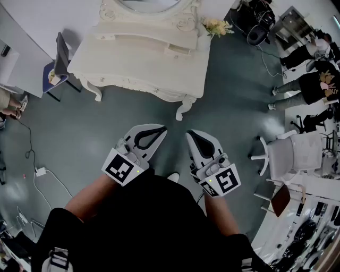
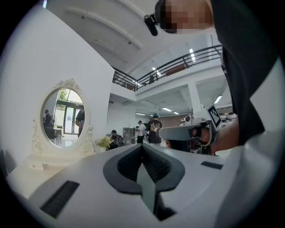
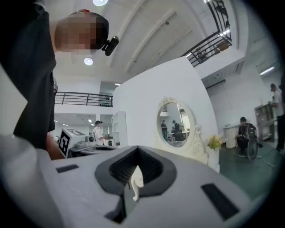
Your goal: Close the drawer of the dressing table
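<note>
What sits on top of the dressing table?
An oval mirror stands at the back of the dressing table, with flowers beside it. The inside of the drawer is hidden.

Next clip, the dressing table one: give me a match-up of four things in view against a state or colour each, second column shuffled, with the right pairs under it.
Things:
1. small drawer
2. flowers
3. office chair
4. right gripper

States or colours:
a. jaws together
b. pale yellow
c. seat empty
d. pulled partly out

Pairs: 1-d, 2-b, 3-c, 4-a
</note>
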Available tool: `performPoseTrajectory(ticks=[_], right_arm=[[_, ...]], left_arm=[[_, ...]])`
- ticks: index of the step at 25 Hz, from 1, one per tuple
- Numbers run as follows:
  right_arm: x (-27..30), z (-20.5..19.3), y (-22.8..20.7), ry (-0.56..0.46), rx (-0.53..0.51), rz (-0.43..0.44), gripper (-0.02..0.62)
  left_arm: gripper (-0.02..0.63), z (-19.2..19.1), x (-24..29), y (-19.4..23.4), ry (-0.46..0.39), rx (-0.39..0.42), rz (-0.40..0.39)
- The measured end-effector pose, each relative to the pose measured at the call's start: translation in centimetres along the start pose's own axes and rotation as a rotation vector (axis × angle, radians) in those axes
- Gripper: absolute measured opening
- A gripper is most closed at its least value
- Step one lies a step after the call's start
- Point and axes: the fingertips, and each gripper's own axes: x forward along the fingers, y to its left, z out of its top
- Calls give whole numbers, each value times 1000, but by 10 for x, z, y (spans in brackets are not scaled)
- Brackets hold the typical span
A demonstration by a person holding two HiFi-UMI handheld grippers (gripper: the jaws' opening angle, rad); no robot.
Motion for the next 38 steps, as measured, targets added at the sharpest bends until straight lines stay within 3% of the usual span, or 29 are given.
performPoseTrajectory(ticks=[5, 9, 17, 27, 38], right_arm=[[-52, 8, 15, -9, 10, 35, 2], [-87, 7, 15, -8, 43, 43, 2], [-109, -3, 21, 18, 16, 51, 2], [-74, -3, 25, 24, 49, 19, 2], [10, -17, 35, 65, 35, -20, 2]], left_arm=[[-6, 13, -6, -57, -39, -78, 39], [-6, 9, -5, -89, -22, -88, 69], [-6, -3, -15, -113, 2, -93, 123], [-6, 0, -32, -80, -16, -100, 95], [-6, -8, -58, 3, -25, -101, 60]])
